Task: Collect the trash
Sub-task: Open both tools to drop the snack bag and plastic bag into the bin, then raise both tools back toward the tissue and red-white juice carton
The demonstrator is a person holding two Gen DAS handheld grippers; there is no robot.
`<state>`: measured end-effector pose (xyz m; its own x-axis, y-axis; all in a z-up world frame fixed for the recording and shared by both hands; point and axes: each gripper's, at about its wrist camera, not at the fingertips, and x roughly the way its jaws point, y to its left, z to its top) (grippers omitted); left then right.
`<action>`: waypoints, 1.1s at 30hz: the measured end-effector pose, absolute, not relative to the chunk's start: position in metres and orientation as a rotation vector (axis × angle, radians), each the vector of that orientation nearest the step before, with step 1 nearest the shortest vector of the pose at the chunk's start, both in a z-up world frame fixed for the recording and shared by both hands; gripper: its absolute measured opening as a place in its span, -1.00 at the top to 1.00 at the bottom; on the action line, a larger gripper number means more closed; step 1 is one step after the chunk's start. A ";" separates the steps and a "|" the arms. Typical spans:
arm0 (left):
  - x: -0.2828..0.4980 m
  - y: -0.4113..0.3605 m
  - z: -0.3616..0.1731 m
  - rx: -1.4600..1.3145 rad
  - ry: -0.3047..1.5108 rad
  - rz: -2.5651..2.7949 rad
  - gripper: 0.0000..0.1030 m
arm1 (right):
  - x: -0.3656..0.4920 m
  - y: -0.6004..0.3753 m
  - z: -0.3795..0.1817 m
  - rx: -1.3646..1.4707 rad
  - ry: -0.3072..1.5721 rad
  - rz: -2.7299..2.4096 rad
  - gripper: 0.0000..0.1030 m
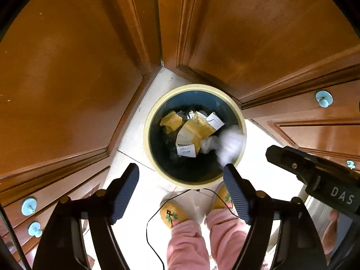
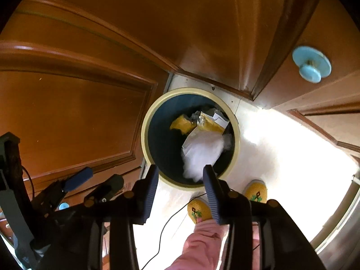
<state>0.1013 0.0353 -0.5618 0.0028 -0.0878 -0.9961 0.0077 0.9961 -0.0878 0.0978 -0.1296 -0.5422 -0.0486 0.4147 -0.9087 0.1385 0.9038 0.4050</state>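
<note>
Down over the trash bin [image 1: 193, 180] go both grippers, and both sets of jaws stand released with nothing pressed between them. A white crumpled wad [image 1: 229, 144], blurred, perhaps tissue, hangs over the bin's mouth by its near rim, clear of the left gripper [image 1: 180, 193] and the right gripper [image 2: 180, 193]. Yellow wrappers [image 1: 198, 130] and paper scraps lie in the bin. It stands on the pale floor [image 1: 135, 144] in a corner of brown wooden cabinets [image 1: 67, 78], yellow slippers [image 1: 173, 213] just beside it.
</note>
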 end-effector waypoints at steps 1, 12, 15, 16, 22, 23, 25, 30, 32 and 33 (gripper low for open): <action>0.100 0.035 -0.556 -0.057 1.564 -0.076 -0.46 | 0.098 -0.129 -0.538 0.435 1.615 0.238 0.15; 0.093 0.040 -0.479 -0.020 1.493 -0.098 -0.49 | 0.093 -0.123 -0.474 0.440 1.558 0.237 0.14; 0.090 0.042 -0.446 -0.021 1.467 -0.108 -0.49 | 0.085 -0.125 -0.448 0.460 1.539 0.235 0.14; 0.088 0.042 -0.433 -0.023 1.456 -0.114 -0.50 | 0.082 -0.126 -0.437 0.466 1.530 0.236 0.14; 0.074 0.038 -0.363 -0.013 1.385 -0.154 -0.62 | 0.062 -0.136 -0.369 0.497 1.449 0.249 0.14; 0.071 0.037 -0.351 -0.006 1.373 -0.162 -0.62 | 0.059 -0.139 -0.356 0.504 1.432 0.251 0.14; 0.067 0.033 -0.328 0.004 1.350 -0.181 -0.63 | 0.053 -0.144 -0.335 0.518 1.407 0.254 0.14; 0.056 0.021 -0.279 0.019 1.301 -0.207 -0.65 | 0.038 -0.157 -0.286 0.540 1.340 0.242 0.14; 0.051 0.018 -0.259 0.019 1.284 -0.223 -0.66 | 0.031 -0.163 -0.267 0.550 1.310 0.238 0.14; 0.049 0.016 -0.252 0.021 1.279 -0.227 -0.67 | 0.029 -0.165 -0.260 0.546 1.301 0.235 0.14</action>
